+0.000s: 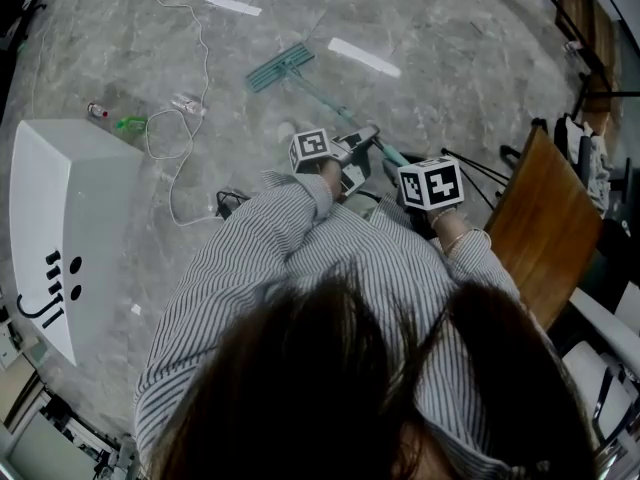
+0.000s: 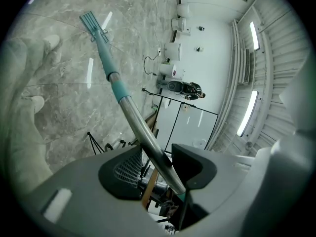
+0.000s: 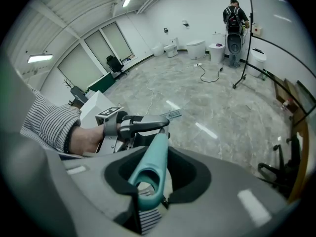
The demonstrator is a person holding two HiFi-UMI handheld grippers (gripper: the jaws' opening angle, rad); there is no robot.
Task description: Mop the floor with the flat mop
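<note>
The flat mop lies with its teal head on the grey marble floor ahead of me, and its pole slants back to my hands. My left gripper is shut on the metal pole, just below the teal sleeve; the mop head shows far up the pole. My right gripper is shut on the teal handle end, behind the left one. In the right gripper view the left gripper clamps the pole further along, with the mop head beyond it.
A white cabinet stands at the left, with a white cable and small bottles on the floor beside it. A wooden table and chairs are close on the right. Far off stand a person and toilets.
</note>
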